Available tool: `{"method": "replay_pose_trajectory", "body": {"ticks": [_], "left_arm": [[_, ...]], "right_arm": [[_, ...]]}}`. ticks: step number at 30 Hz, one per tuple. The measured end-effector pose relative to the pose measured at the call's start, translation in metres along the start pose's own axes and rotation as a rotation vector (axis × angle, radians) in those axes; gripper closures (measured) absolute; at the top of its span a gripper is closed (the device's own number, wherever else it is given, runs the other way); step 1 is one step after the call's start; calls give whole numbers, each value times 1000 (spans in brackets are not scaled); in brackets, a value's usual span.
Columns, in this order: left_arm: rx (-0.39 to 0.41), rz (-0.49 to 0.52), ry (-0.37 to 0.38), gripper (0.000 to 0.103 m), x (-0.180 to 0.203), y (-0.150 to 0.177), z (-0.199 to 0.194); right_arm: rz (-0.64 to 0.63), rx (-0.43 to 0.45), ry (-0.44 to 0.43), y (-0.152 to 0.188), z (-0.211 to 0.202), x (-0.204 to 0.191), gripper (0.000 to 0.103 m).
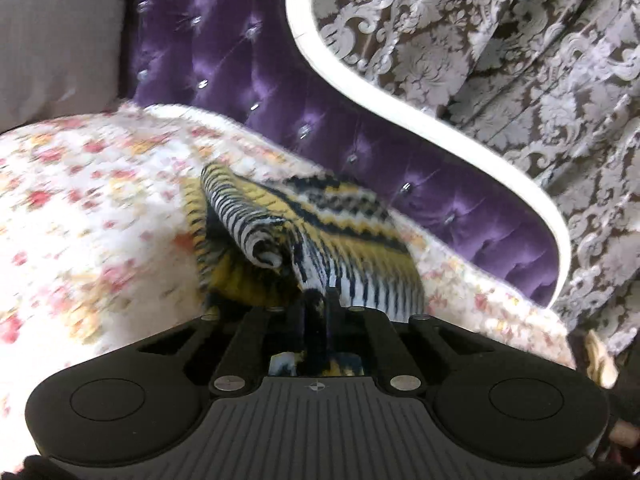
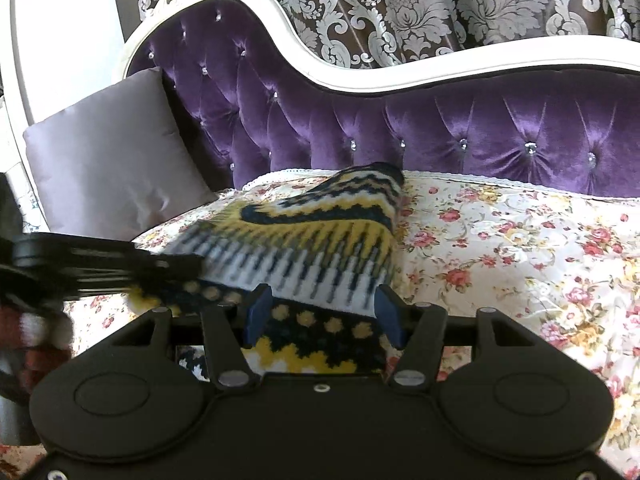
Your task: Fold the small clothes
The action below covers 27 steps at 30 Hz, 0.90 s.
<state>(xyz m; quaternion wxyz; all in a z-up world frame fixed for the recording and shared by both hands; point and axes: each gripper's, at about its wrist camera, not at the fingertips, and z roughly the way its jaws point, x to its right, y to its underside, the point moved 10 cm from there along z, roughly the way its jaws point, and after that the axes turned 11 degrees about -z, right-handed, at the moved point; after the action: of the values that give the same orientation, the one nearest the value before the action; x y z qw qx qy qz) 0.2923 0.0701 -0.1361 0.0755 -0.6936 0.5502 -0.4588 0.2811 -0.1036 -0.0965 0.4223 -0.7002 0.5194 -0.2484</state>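
Observation:
A small knitted garment [image 1: 352, 232] in yellow, white and navy zigzags lies on the flowered seat cover [image 1: 100, 208]. My left gripper [image 1: 320, 304] is shut on a bunched edge of it, and the cloth rises in a rolled fold just past the fingertips. In the right wrist view the garment [image 2: 320, 240] lies partly folded, and the left gripper [image 2: 188, 270] comes in blurred from the left onto its near left corner. My right gripper [image 2: 324, 310] stands open over the garment's near dotted edge; its blue pads [image 2: 260, 308] straddle the cloth without pinching it.
A tufted purple sofa back [image 2: 440, 128] with a white curved frame [image 2: 360, 76] runs behind the seat. A grey cushion [image 2: 108, 152] leans at the left end. Patterned curtains [image 2: 400, 8] hang behind. The flowered cover [image 2: 520, 248] spreads to the right of the garment.

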Motion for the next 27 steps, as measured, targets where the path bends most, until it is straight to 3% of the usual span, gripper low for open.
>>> {"method": "replay_pose_trajectory", "body": {"ticks": [3,5,7,8,10,12,13,14,21,25,27], "left_arm": [[-53,-32,-110,95,-32,11,9],[-84,-115,-106,92,-46,10,15],[-75,-122,-92,91,-43,3,13],[-39,-109,-109,92,-41,-2,7],[114,-32,-192,92,-35,-20,-13],[229,47,-224,87,-24,-36,-28],[240,76,-220,75,-17,-43,-27],[235,87,-211,69,-12,-48,-24],[146,136,-206,69,7,-57,29],[87,190,-243,61,-7,-37,54],[84,250,-265,59,-10,-30,60]], "right_arm": [[18,-8,-10,4,1,4,41],[35,-13,-16,6,3,6,41],[43,-16,-20,7,4,8,41],[43,-15,-21,5,5,9,41],[34,-7,-20,-1,6,10,41],[5,-2,-12,-11,11,11,41],[-8,0,-9,-17,14,11,40],[-23,2,-11,-24,19,11,40],[-63,-25,31,-62,78,14,40],[-74,-88,62,-60,116,25,38],[-74,-147,86,-47,137,35,32]]}}
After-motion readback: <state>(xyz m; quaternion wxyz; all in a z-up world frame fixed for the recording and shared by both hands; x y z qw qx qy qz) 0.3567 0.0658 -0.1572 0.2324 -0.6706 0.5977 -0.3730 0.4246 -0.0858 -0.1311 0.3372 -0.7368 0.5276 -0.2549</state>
